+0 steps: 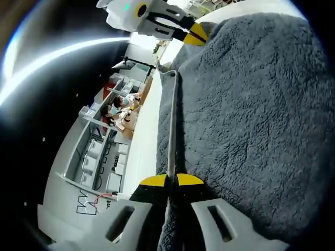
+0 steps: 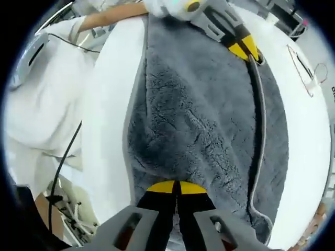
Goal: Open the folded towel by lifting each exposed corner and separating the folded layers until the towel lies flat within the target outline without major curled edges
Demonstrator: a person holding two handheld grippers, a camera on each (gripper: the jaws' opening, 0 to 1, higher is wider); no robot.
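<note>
A dark grey fluffy towel (image 1: 246, 110) spreads over the white table (image 1: 142, 136), its hemmed edge (image 1: 171, 120) running straight away from me. My left gripper (image 1: 171, 180) is shut on that hem at its near end. My right gripper (image 1: 198, 35) comes in at the top, by the far end of the same edge. In the right gripper view the towel (image 2: 193, 120) lies across the table (image 2: 104, 120). My right gripper (image 2: 178, 186) is shut on its near edge. Opposite it, the left gripper (image 2: 245, 48) pinches the hem (image 2: 260, 110).
Grey shelving (image 1: 97, 157) and seated people (image 1: 119, 107) stand beyond the table's far side. A person's white garment (image 2: 42, 99) and a black cable (image 2: 64, 159) lie left of the table. A thin outlined mark (image 2: 304, 67) sits on the table right of the towel.
</note>
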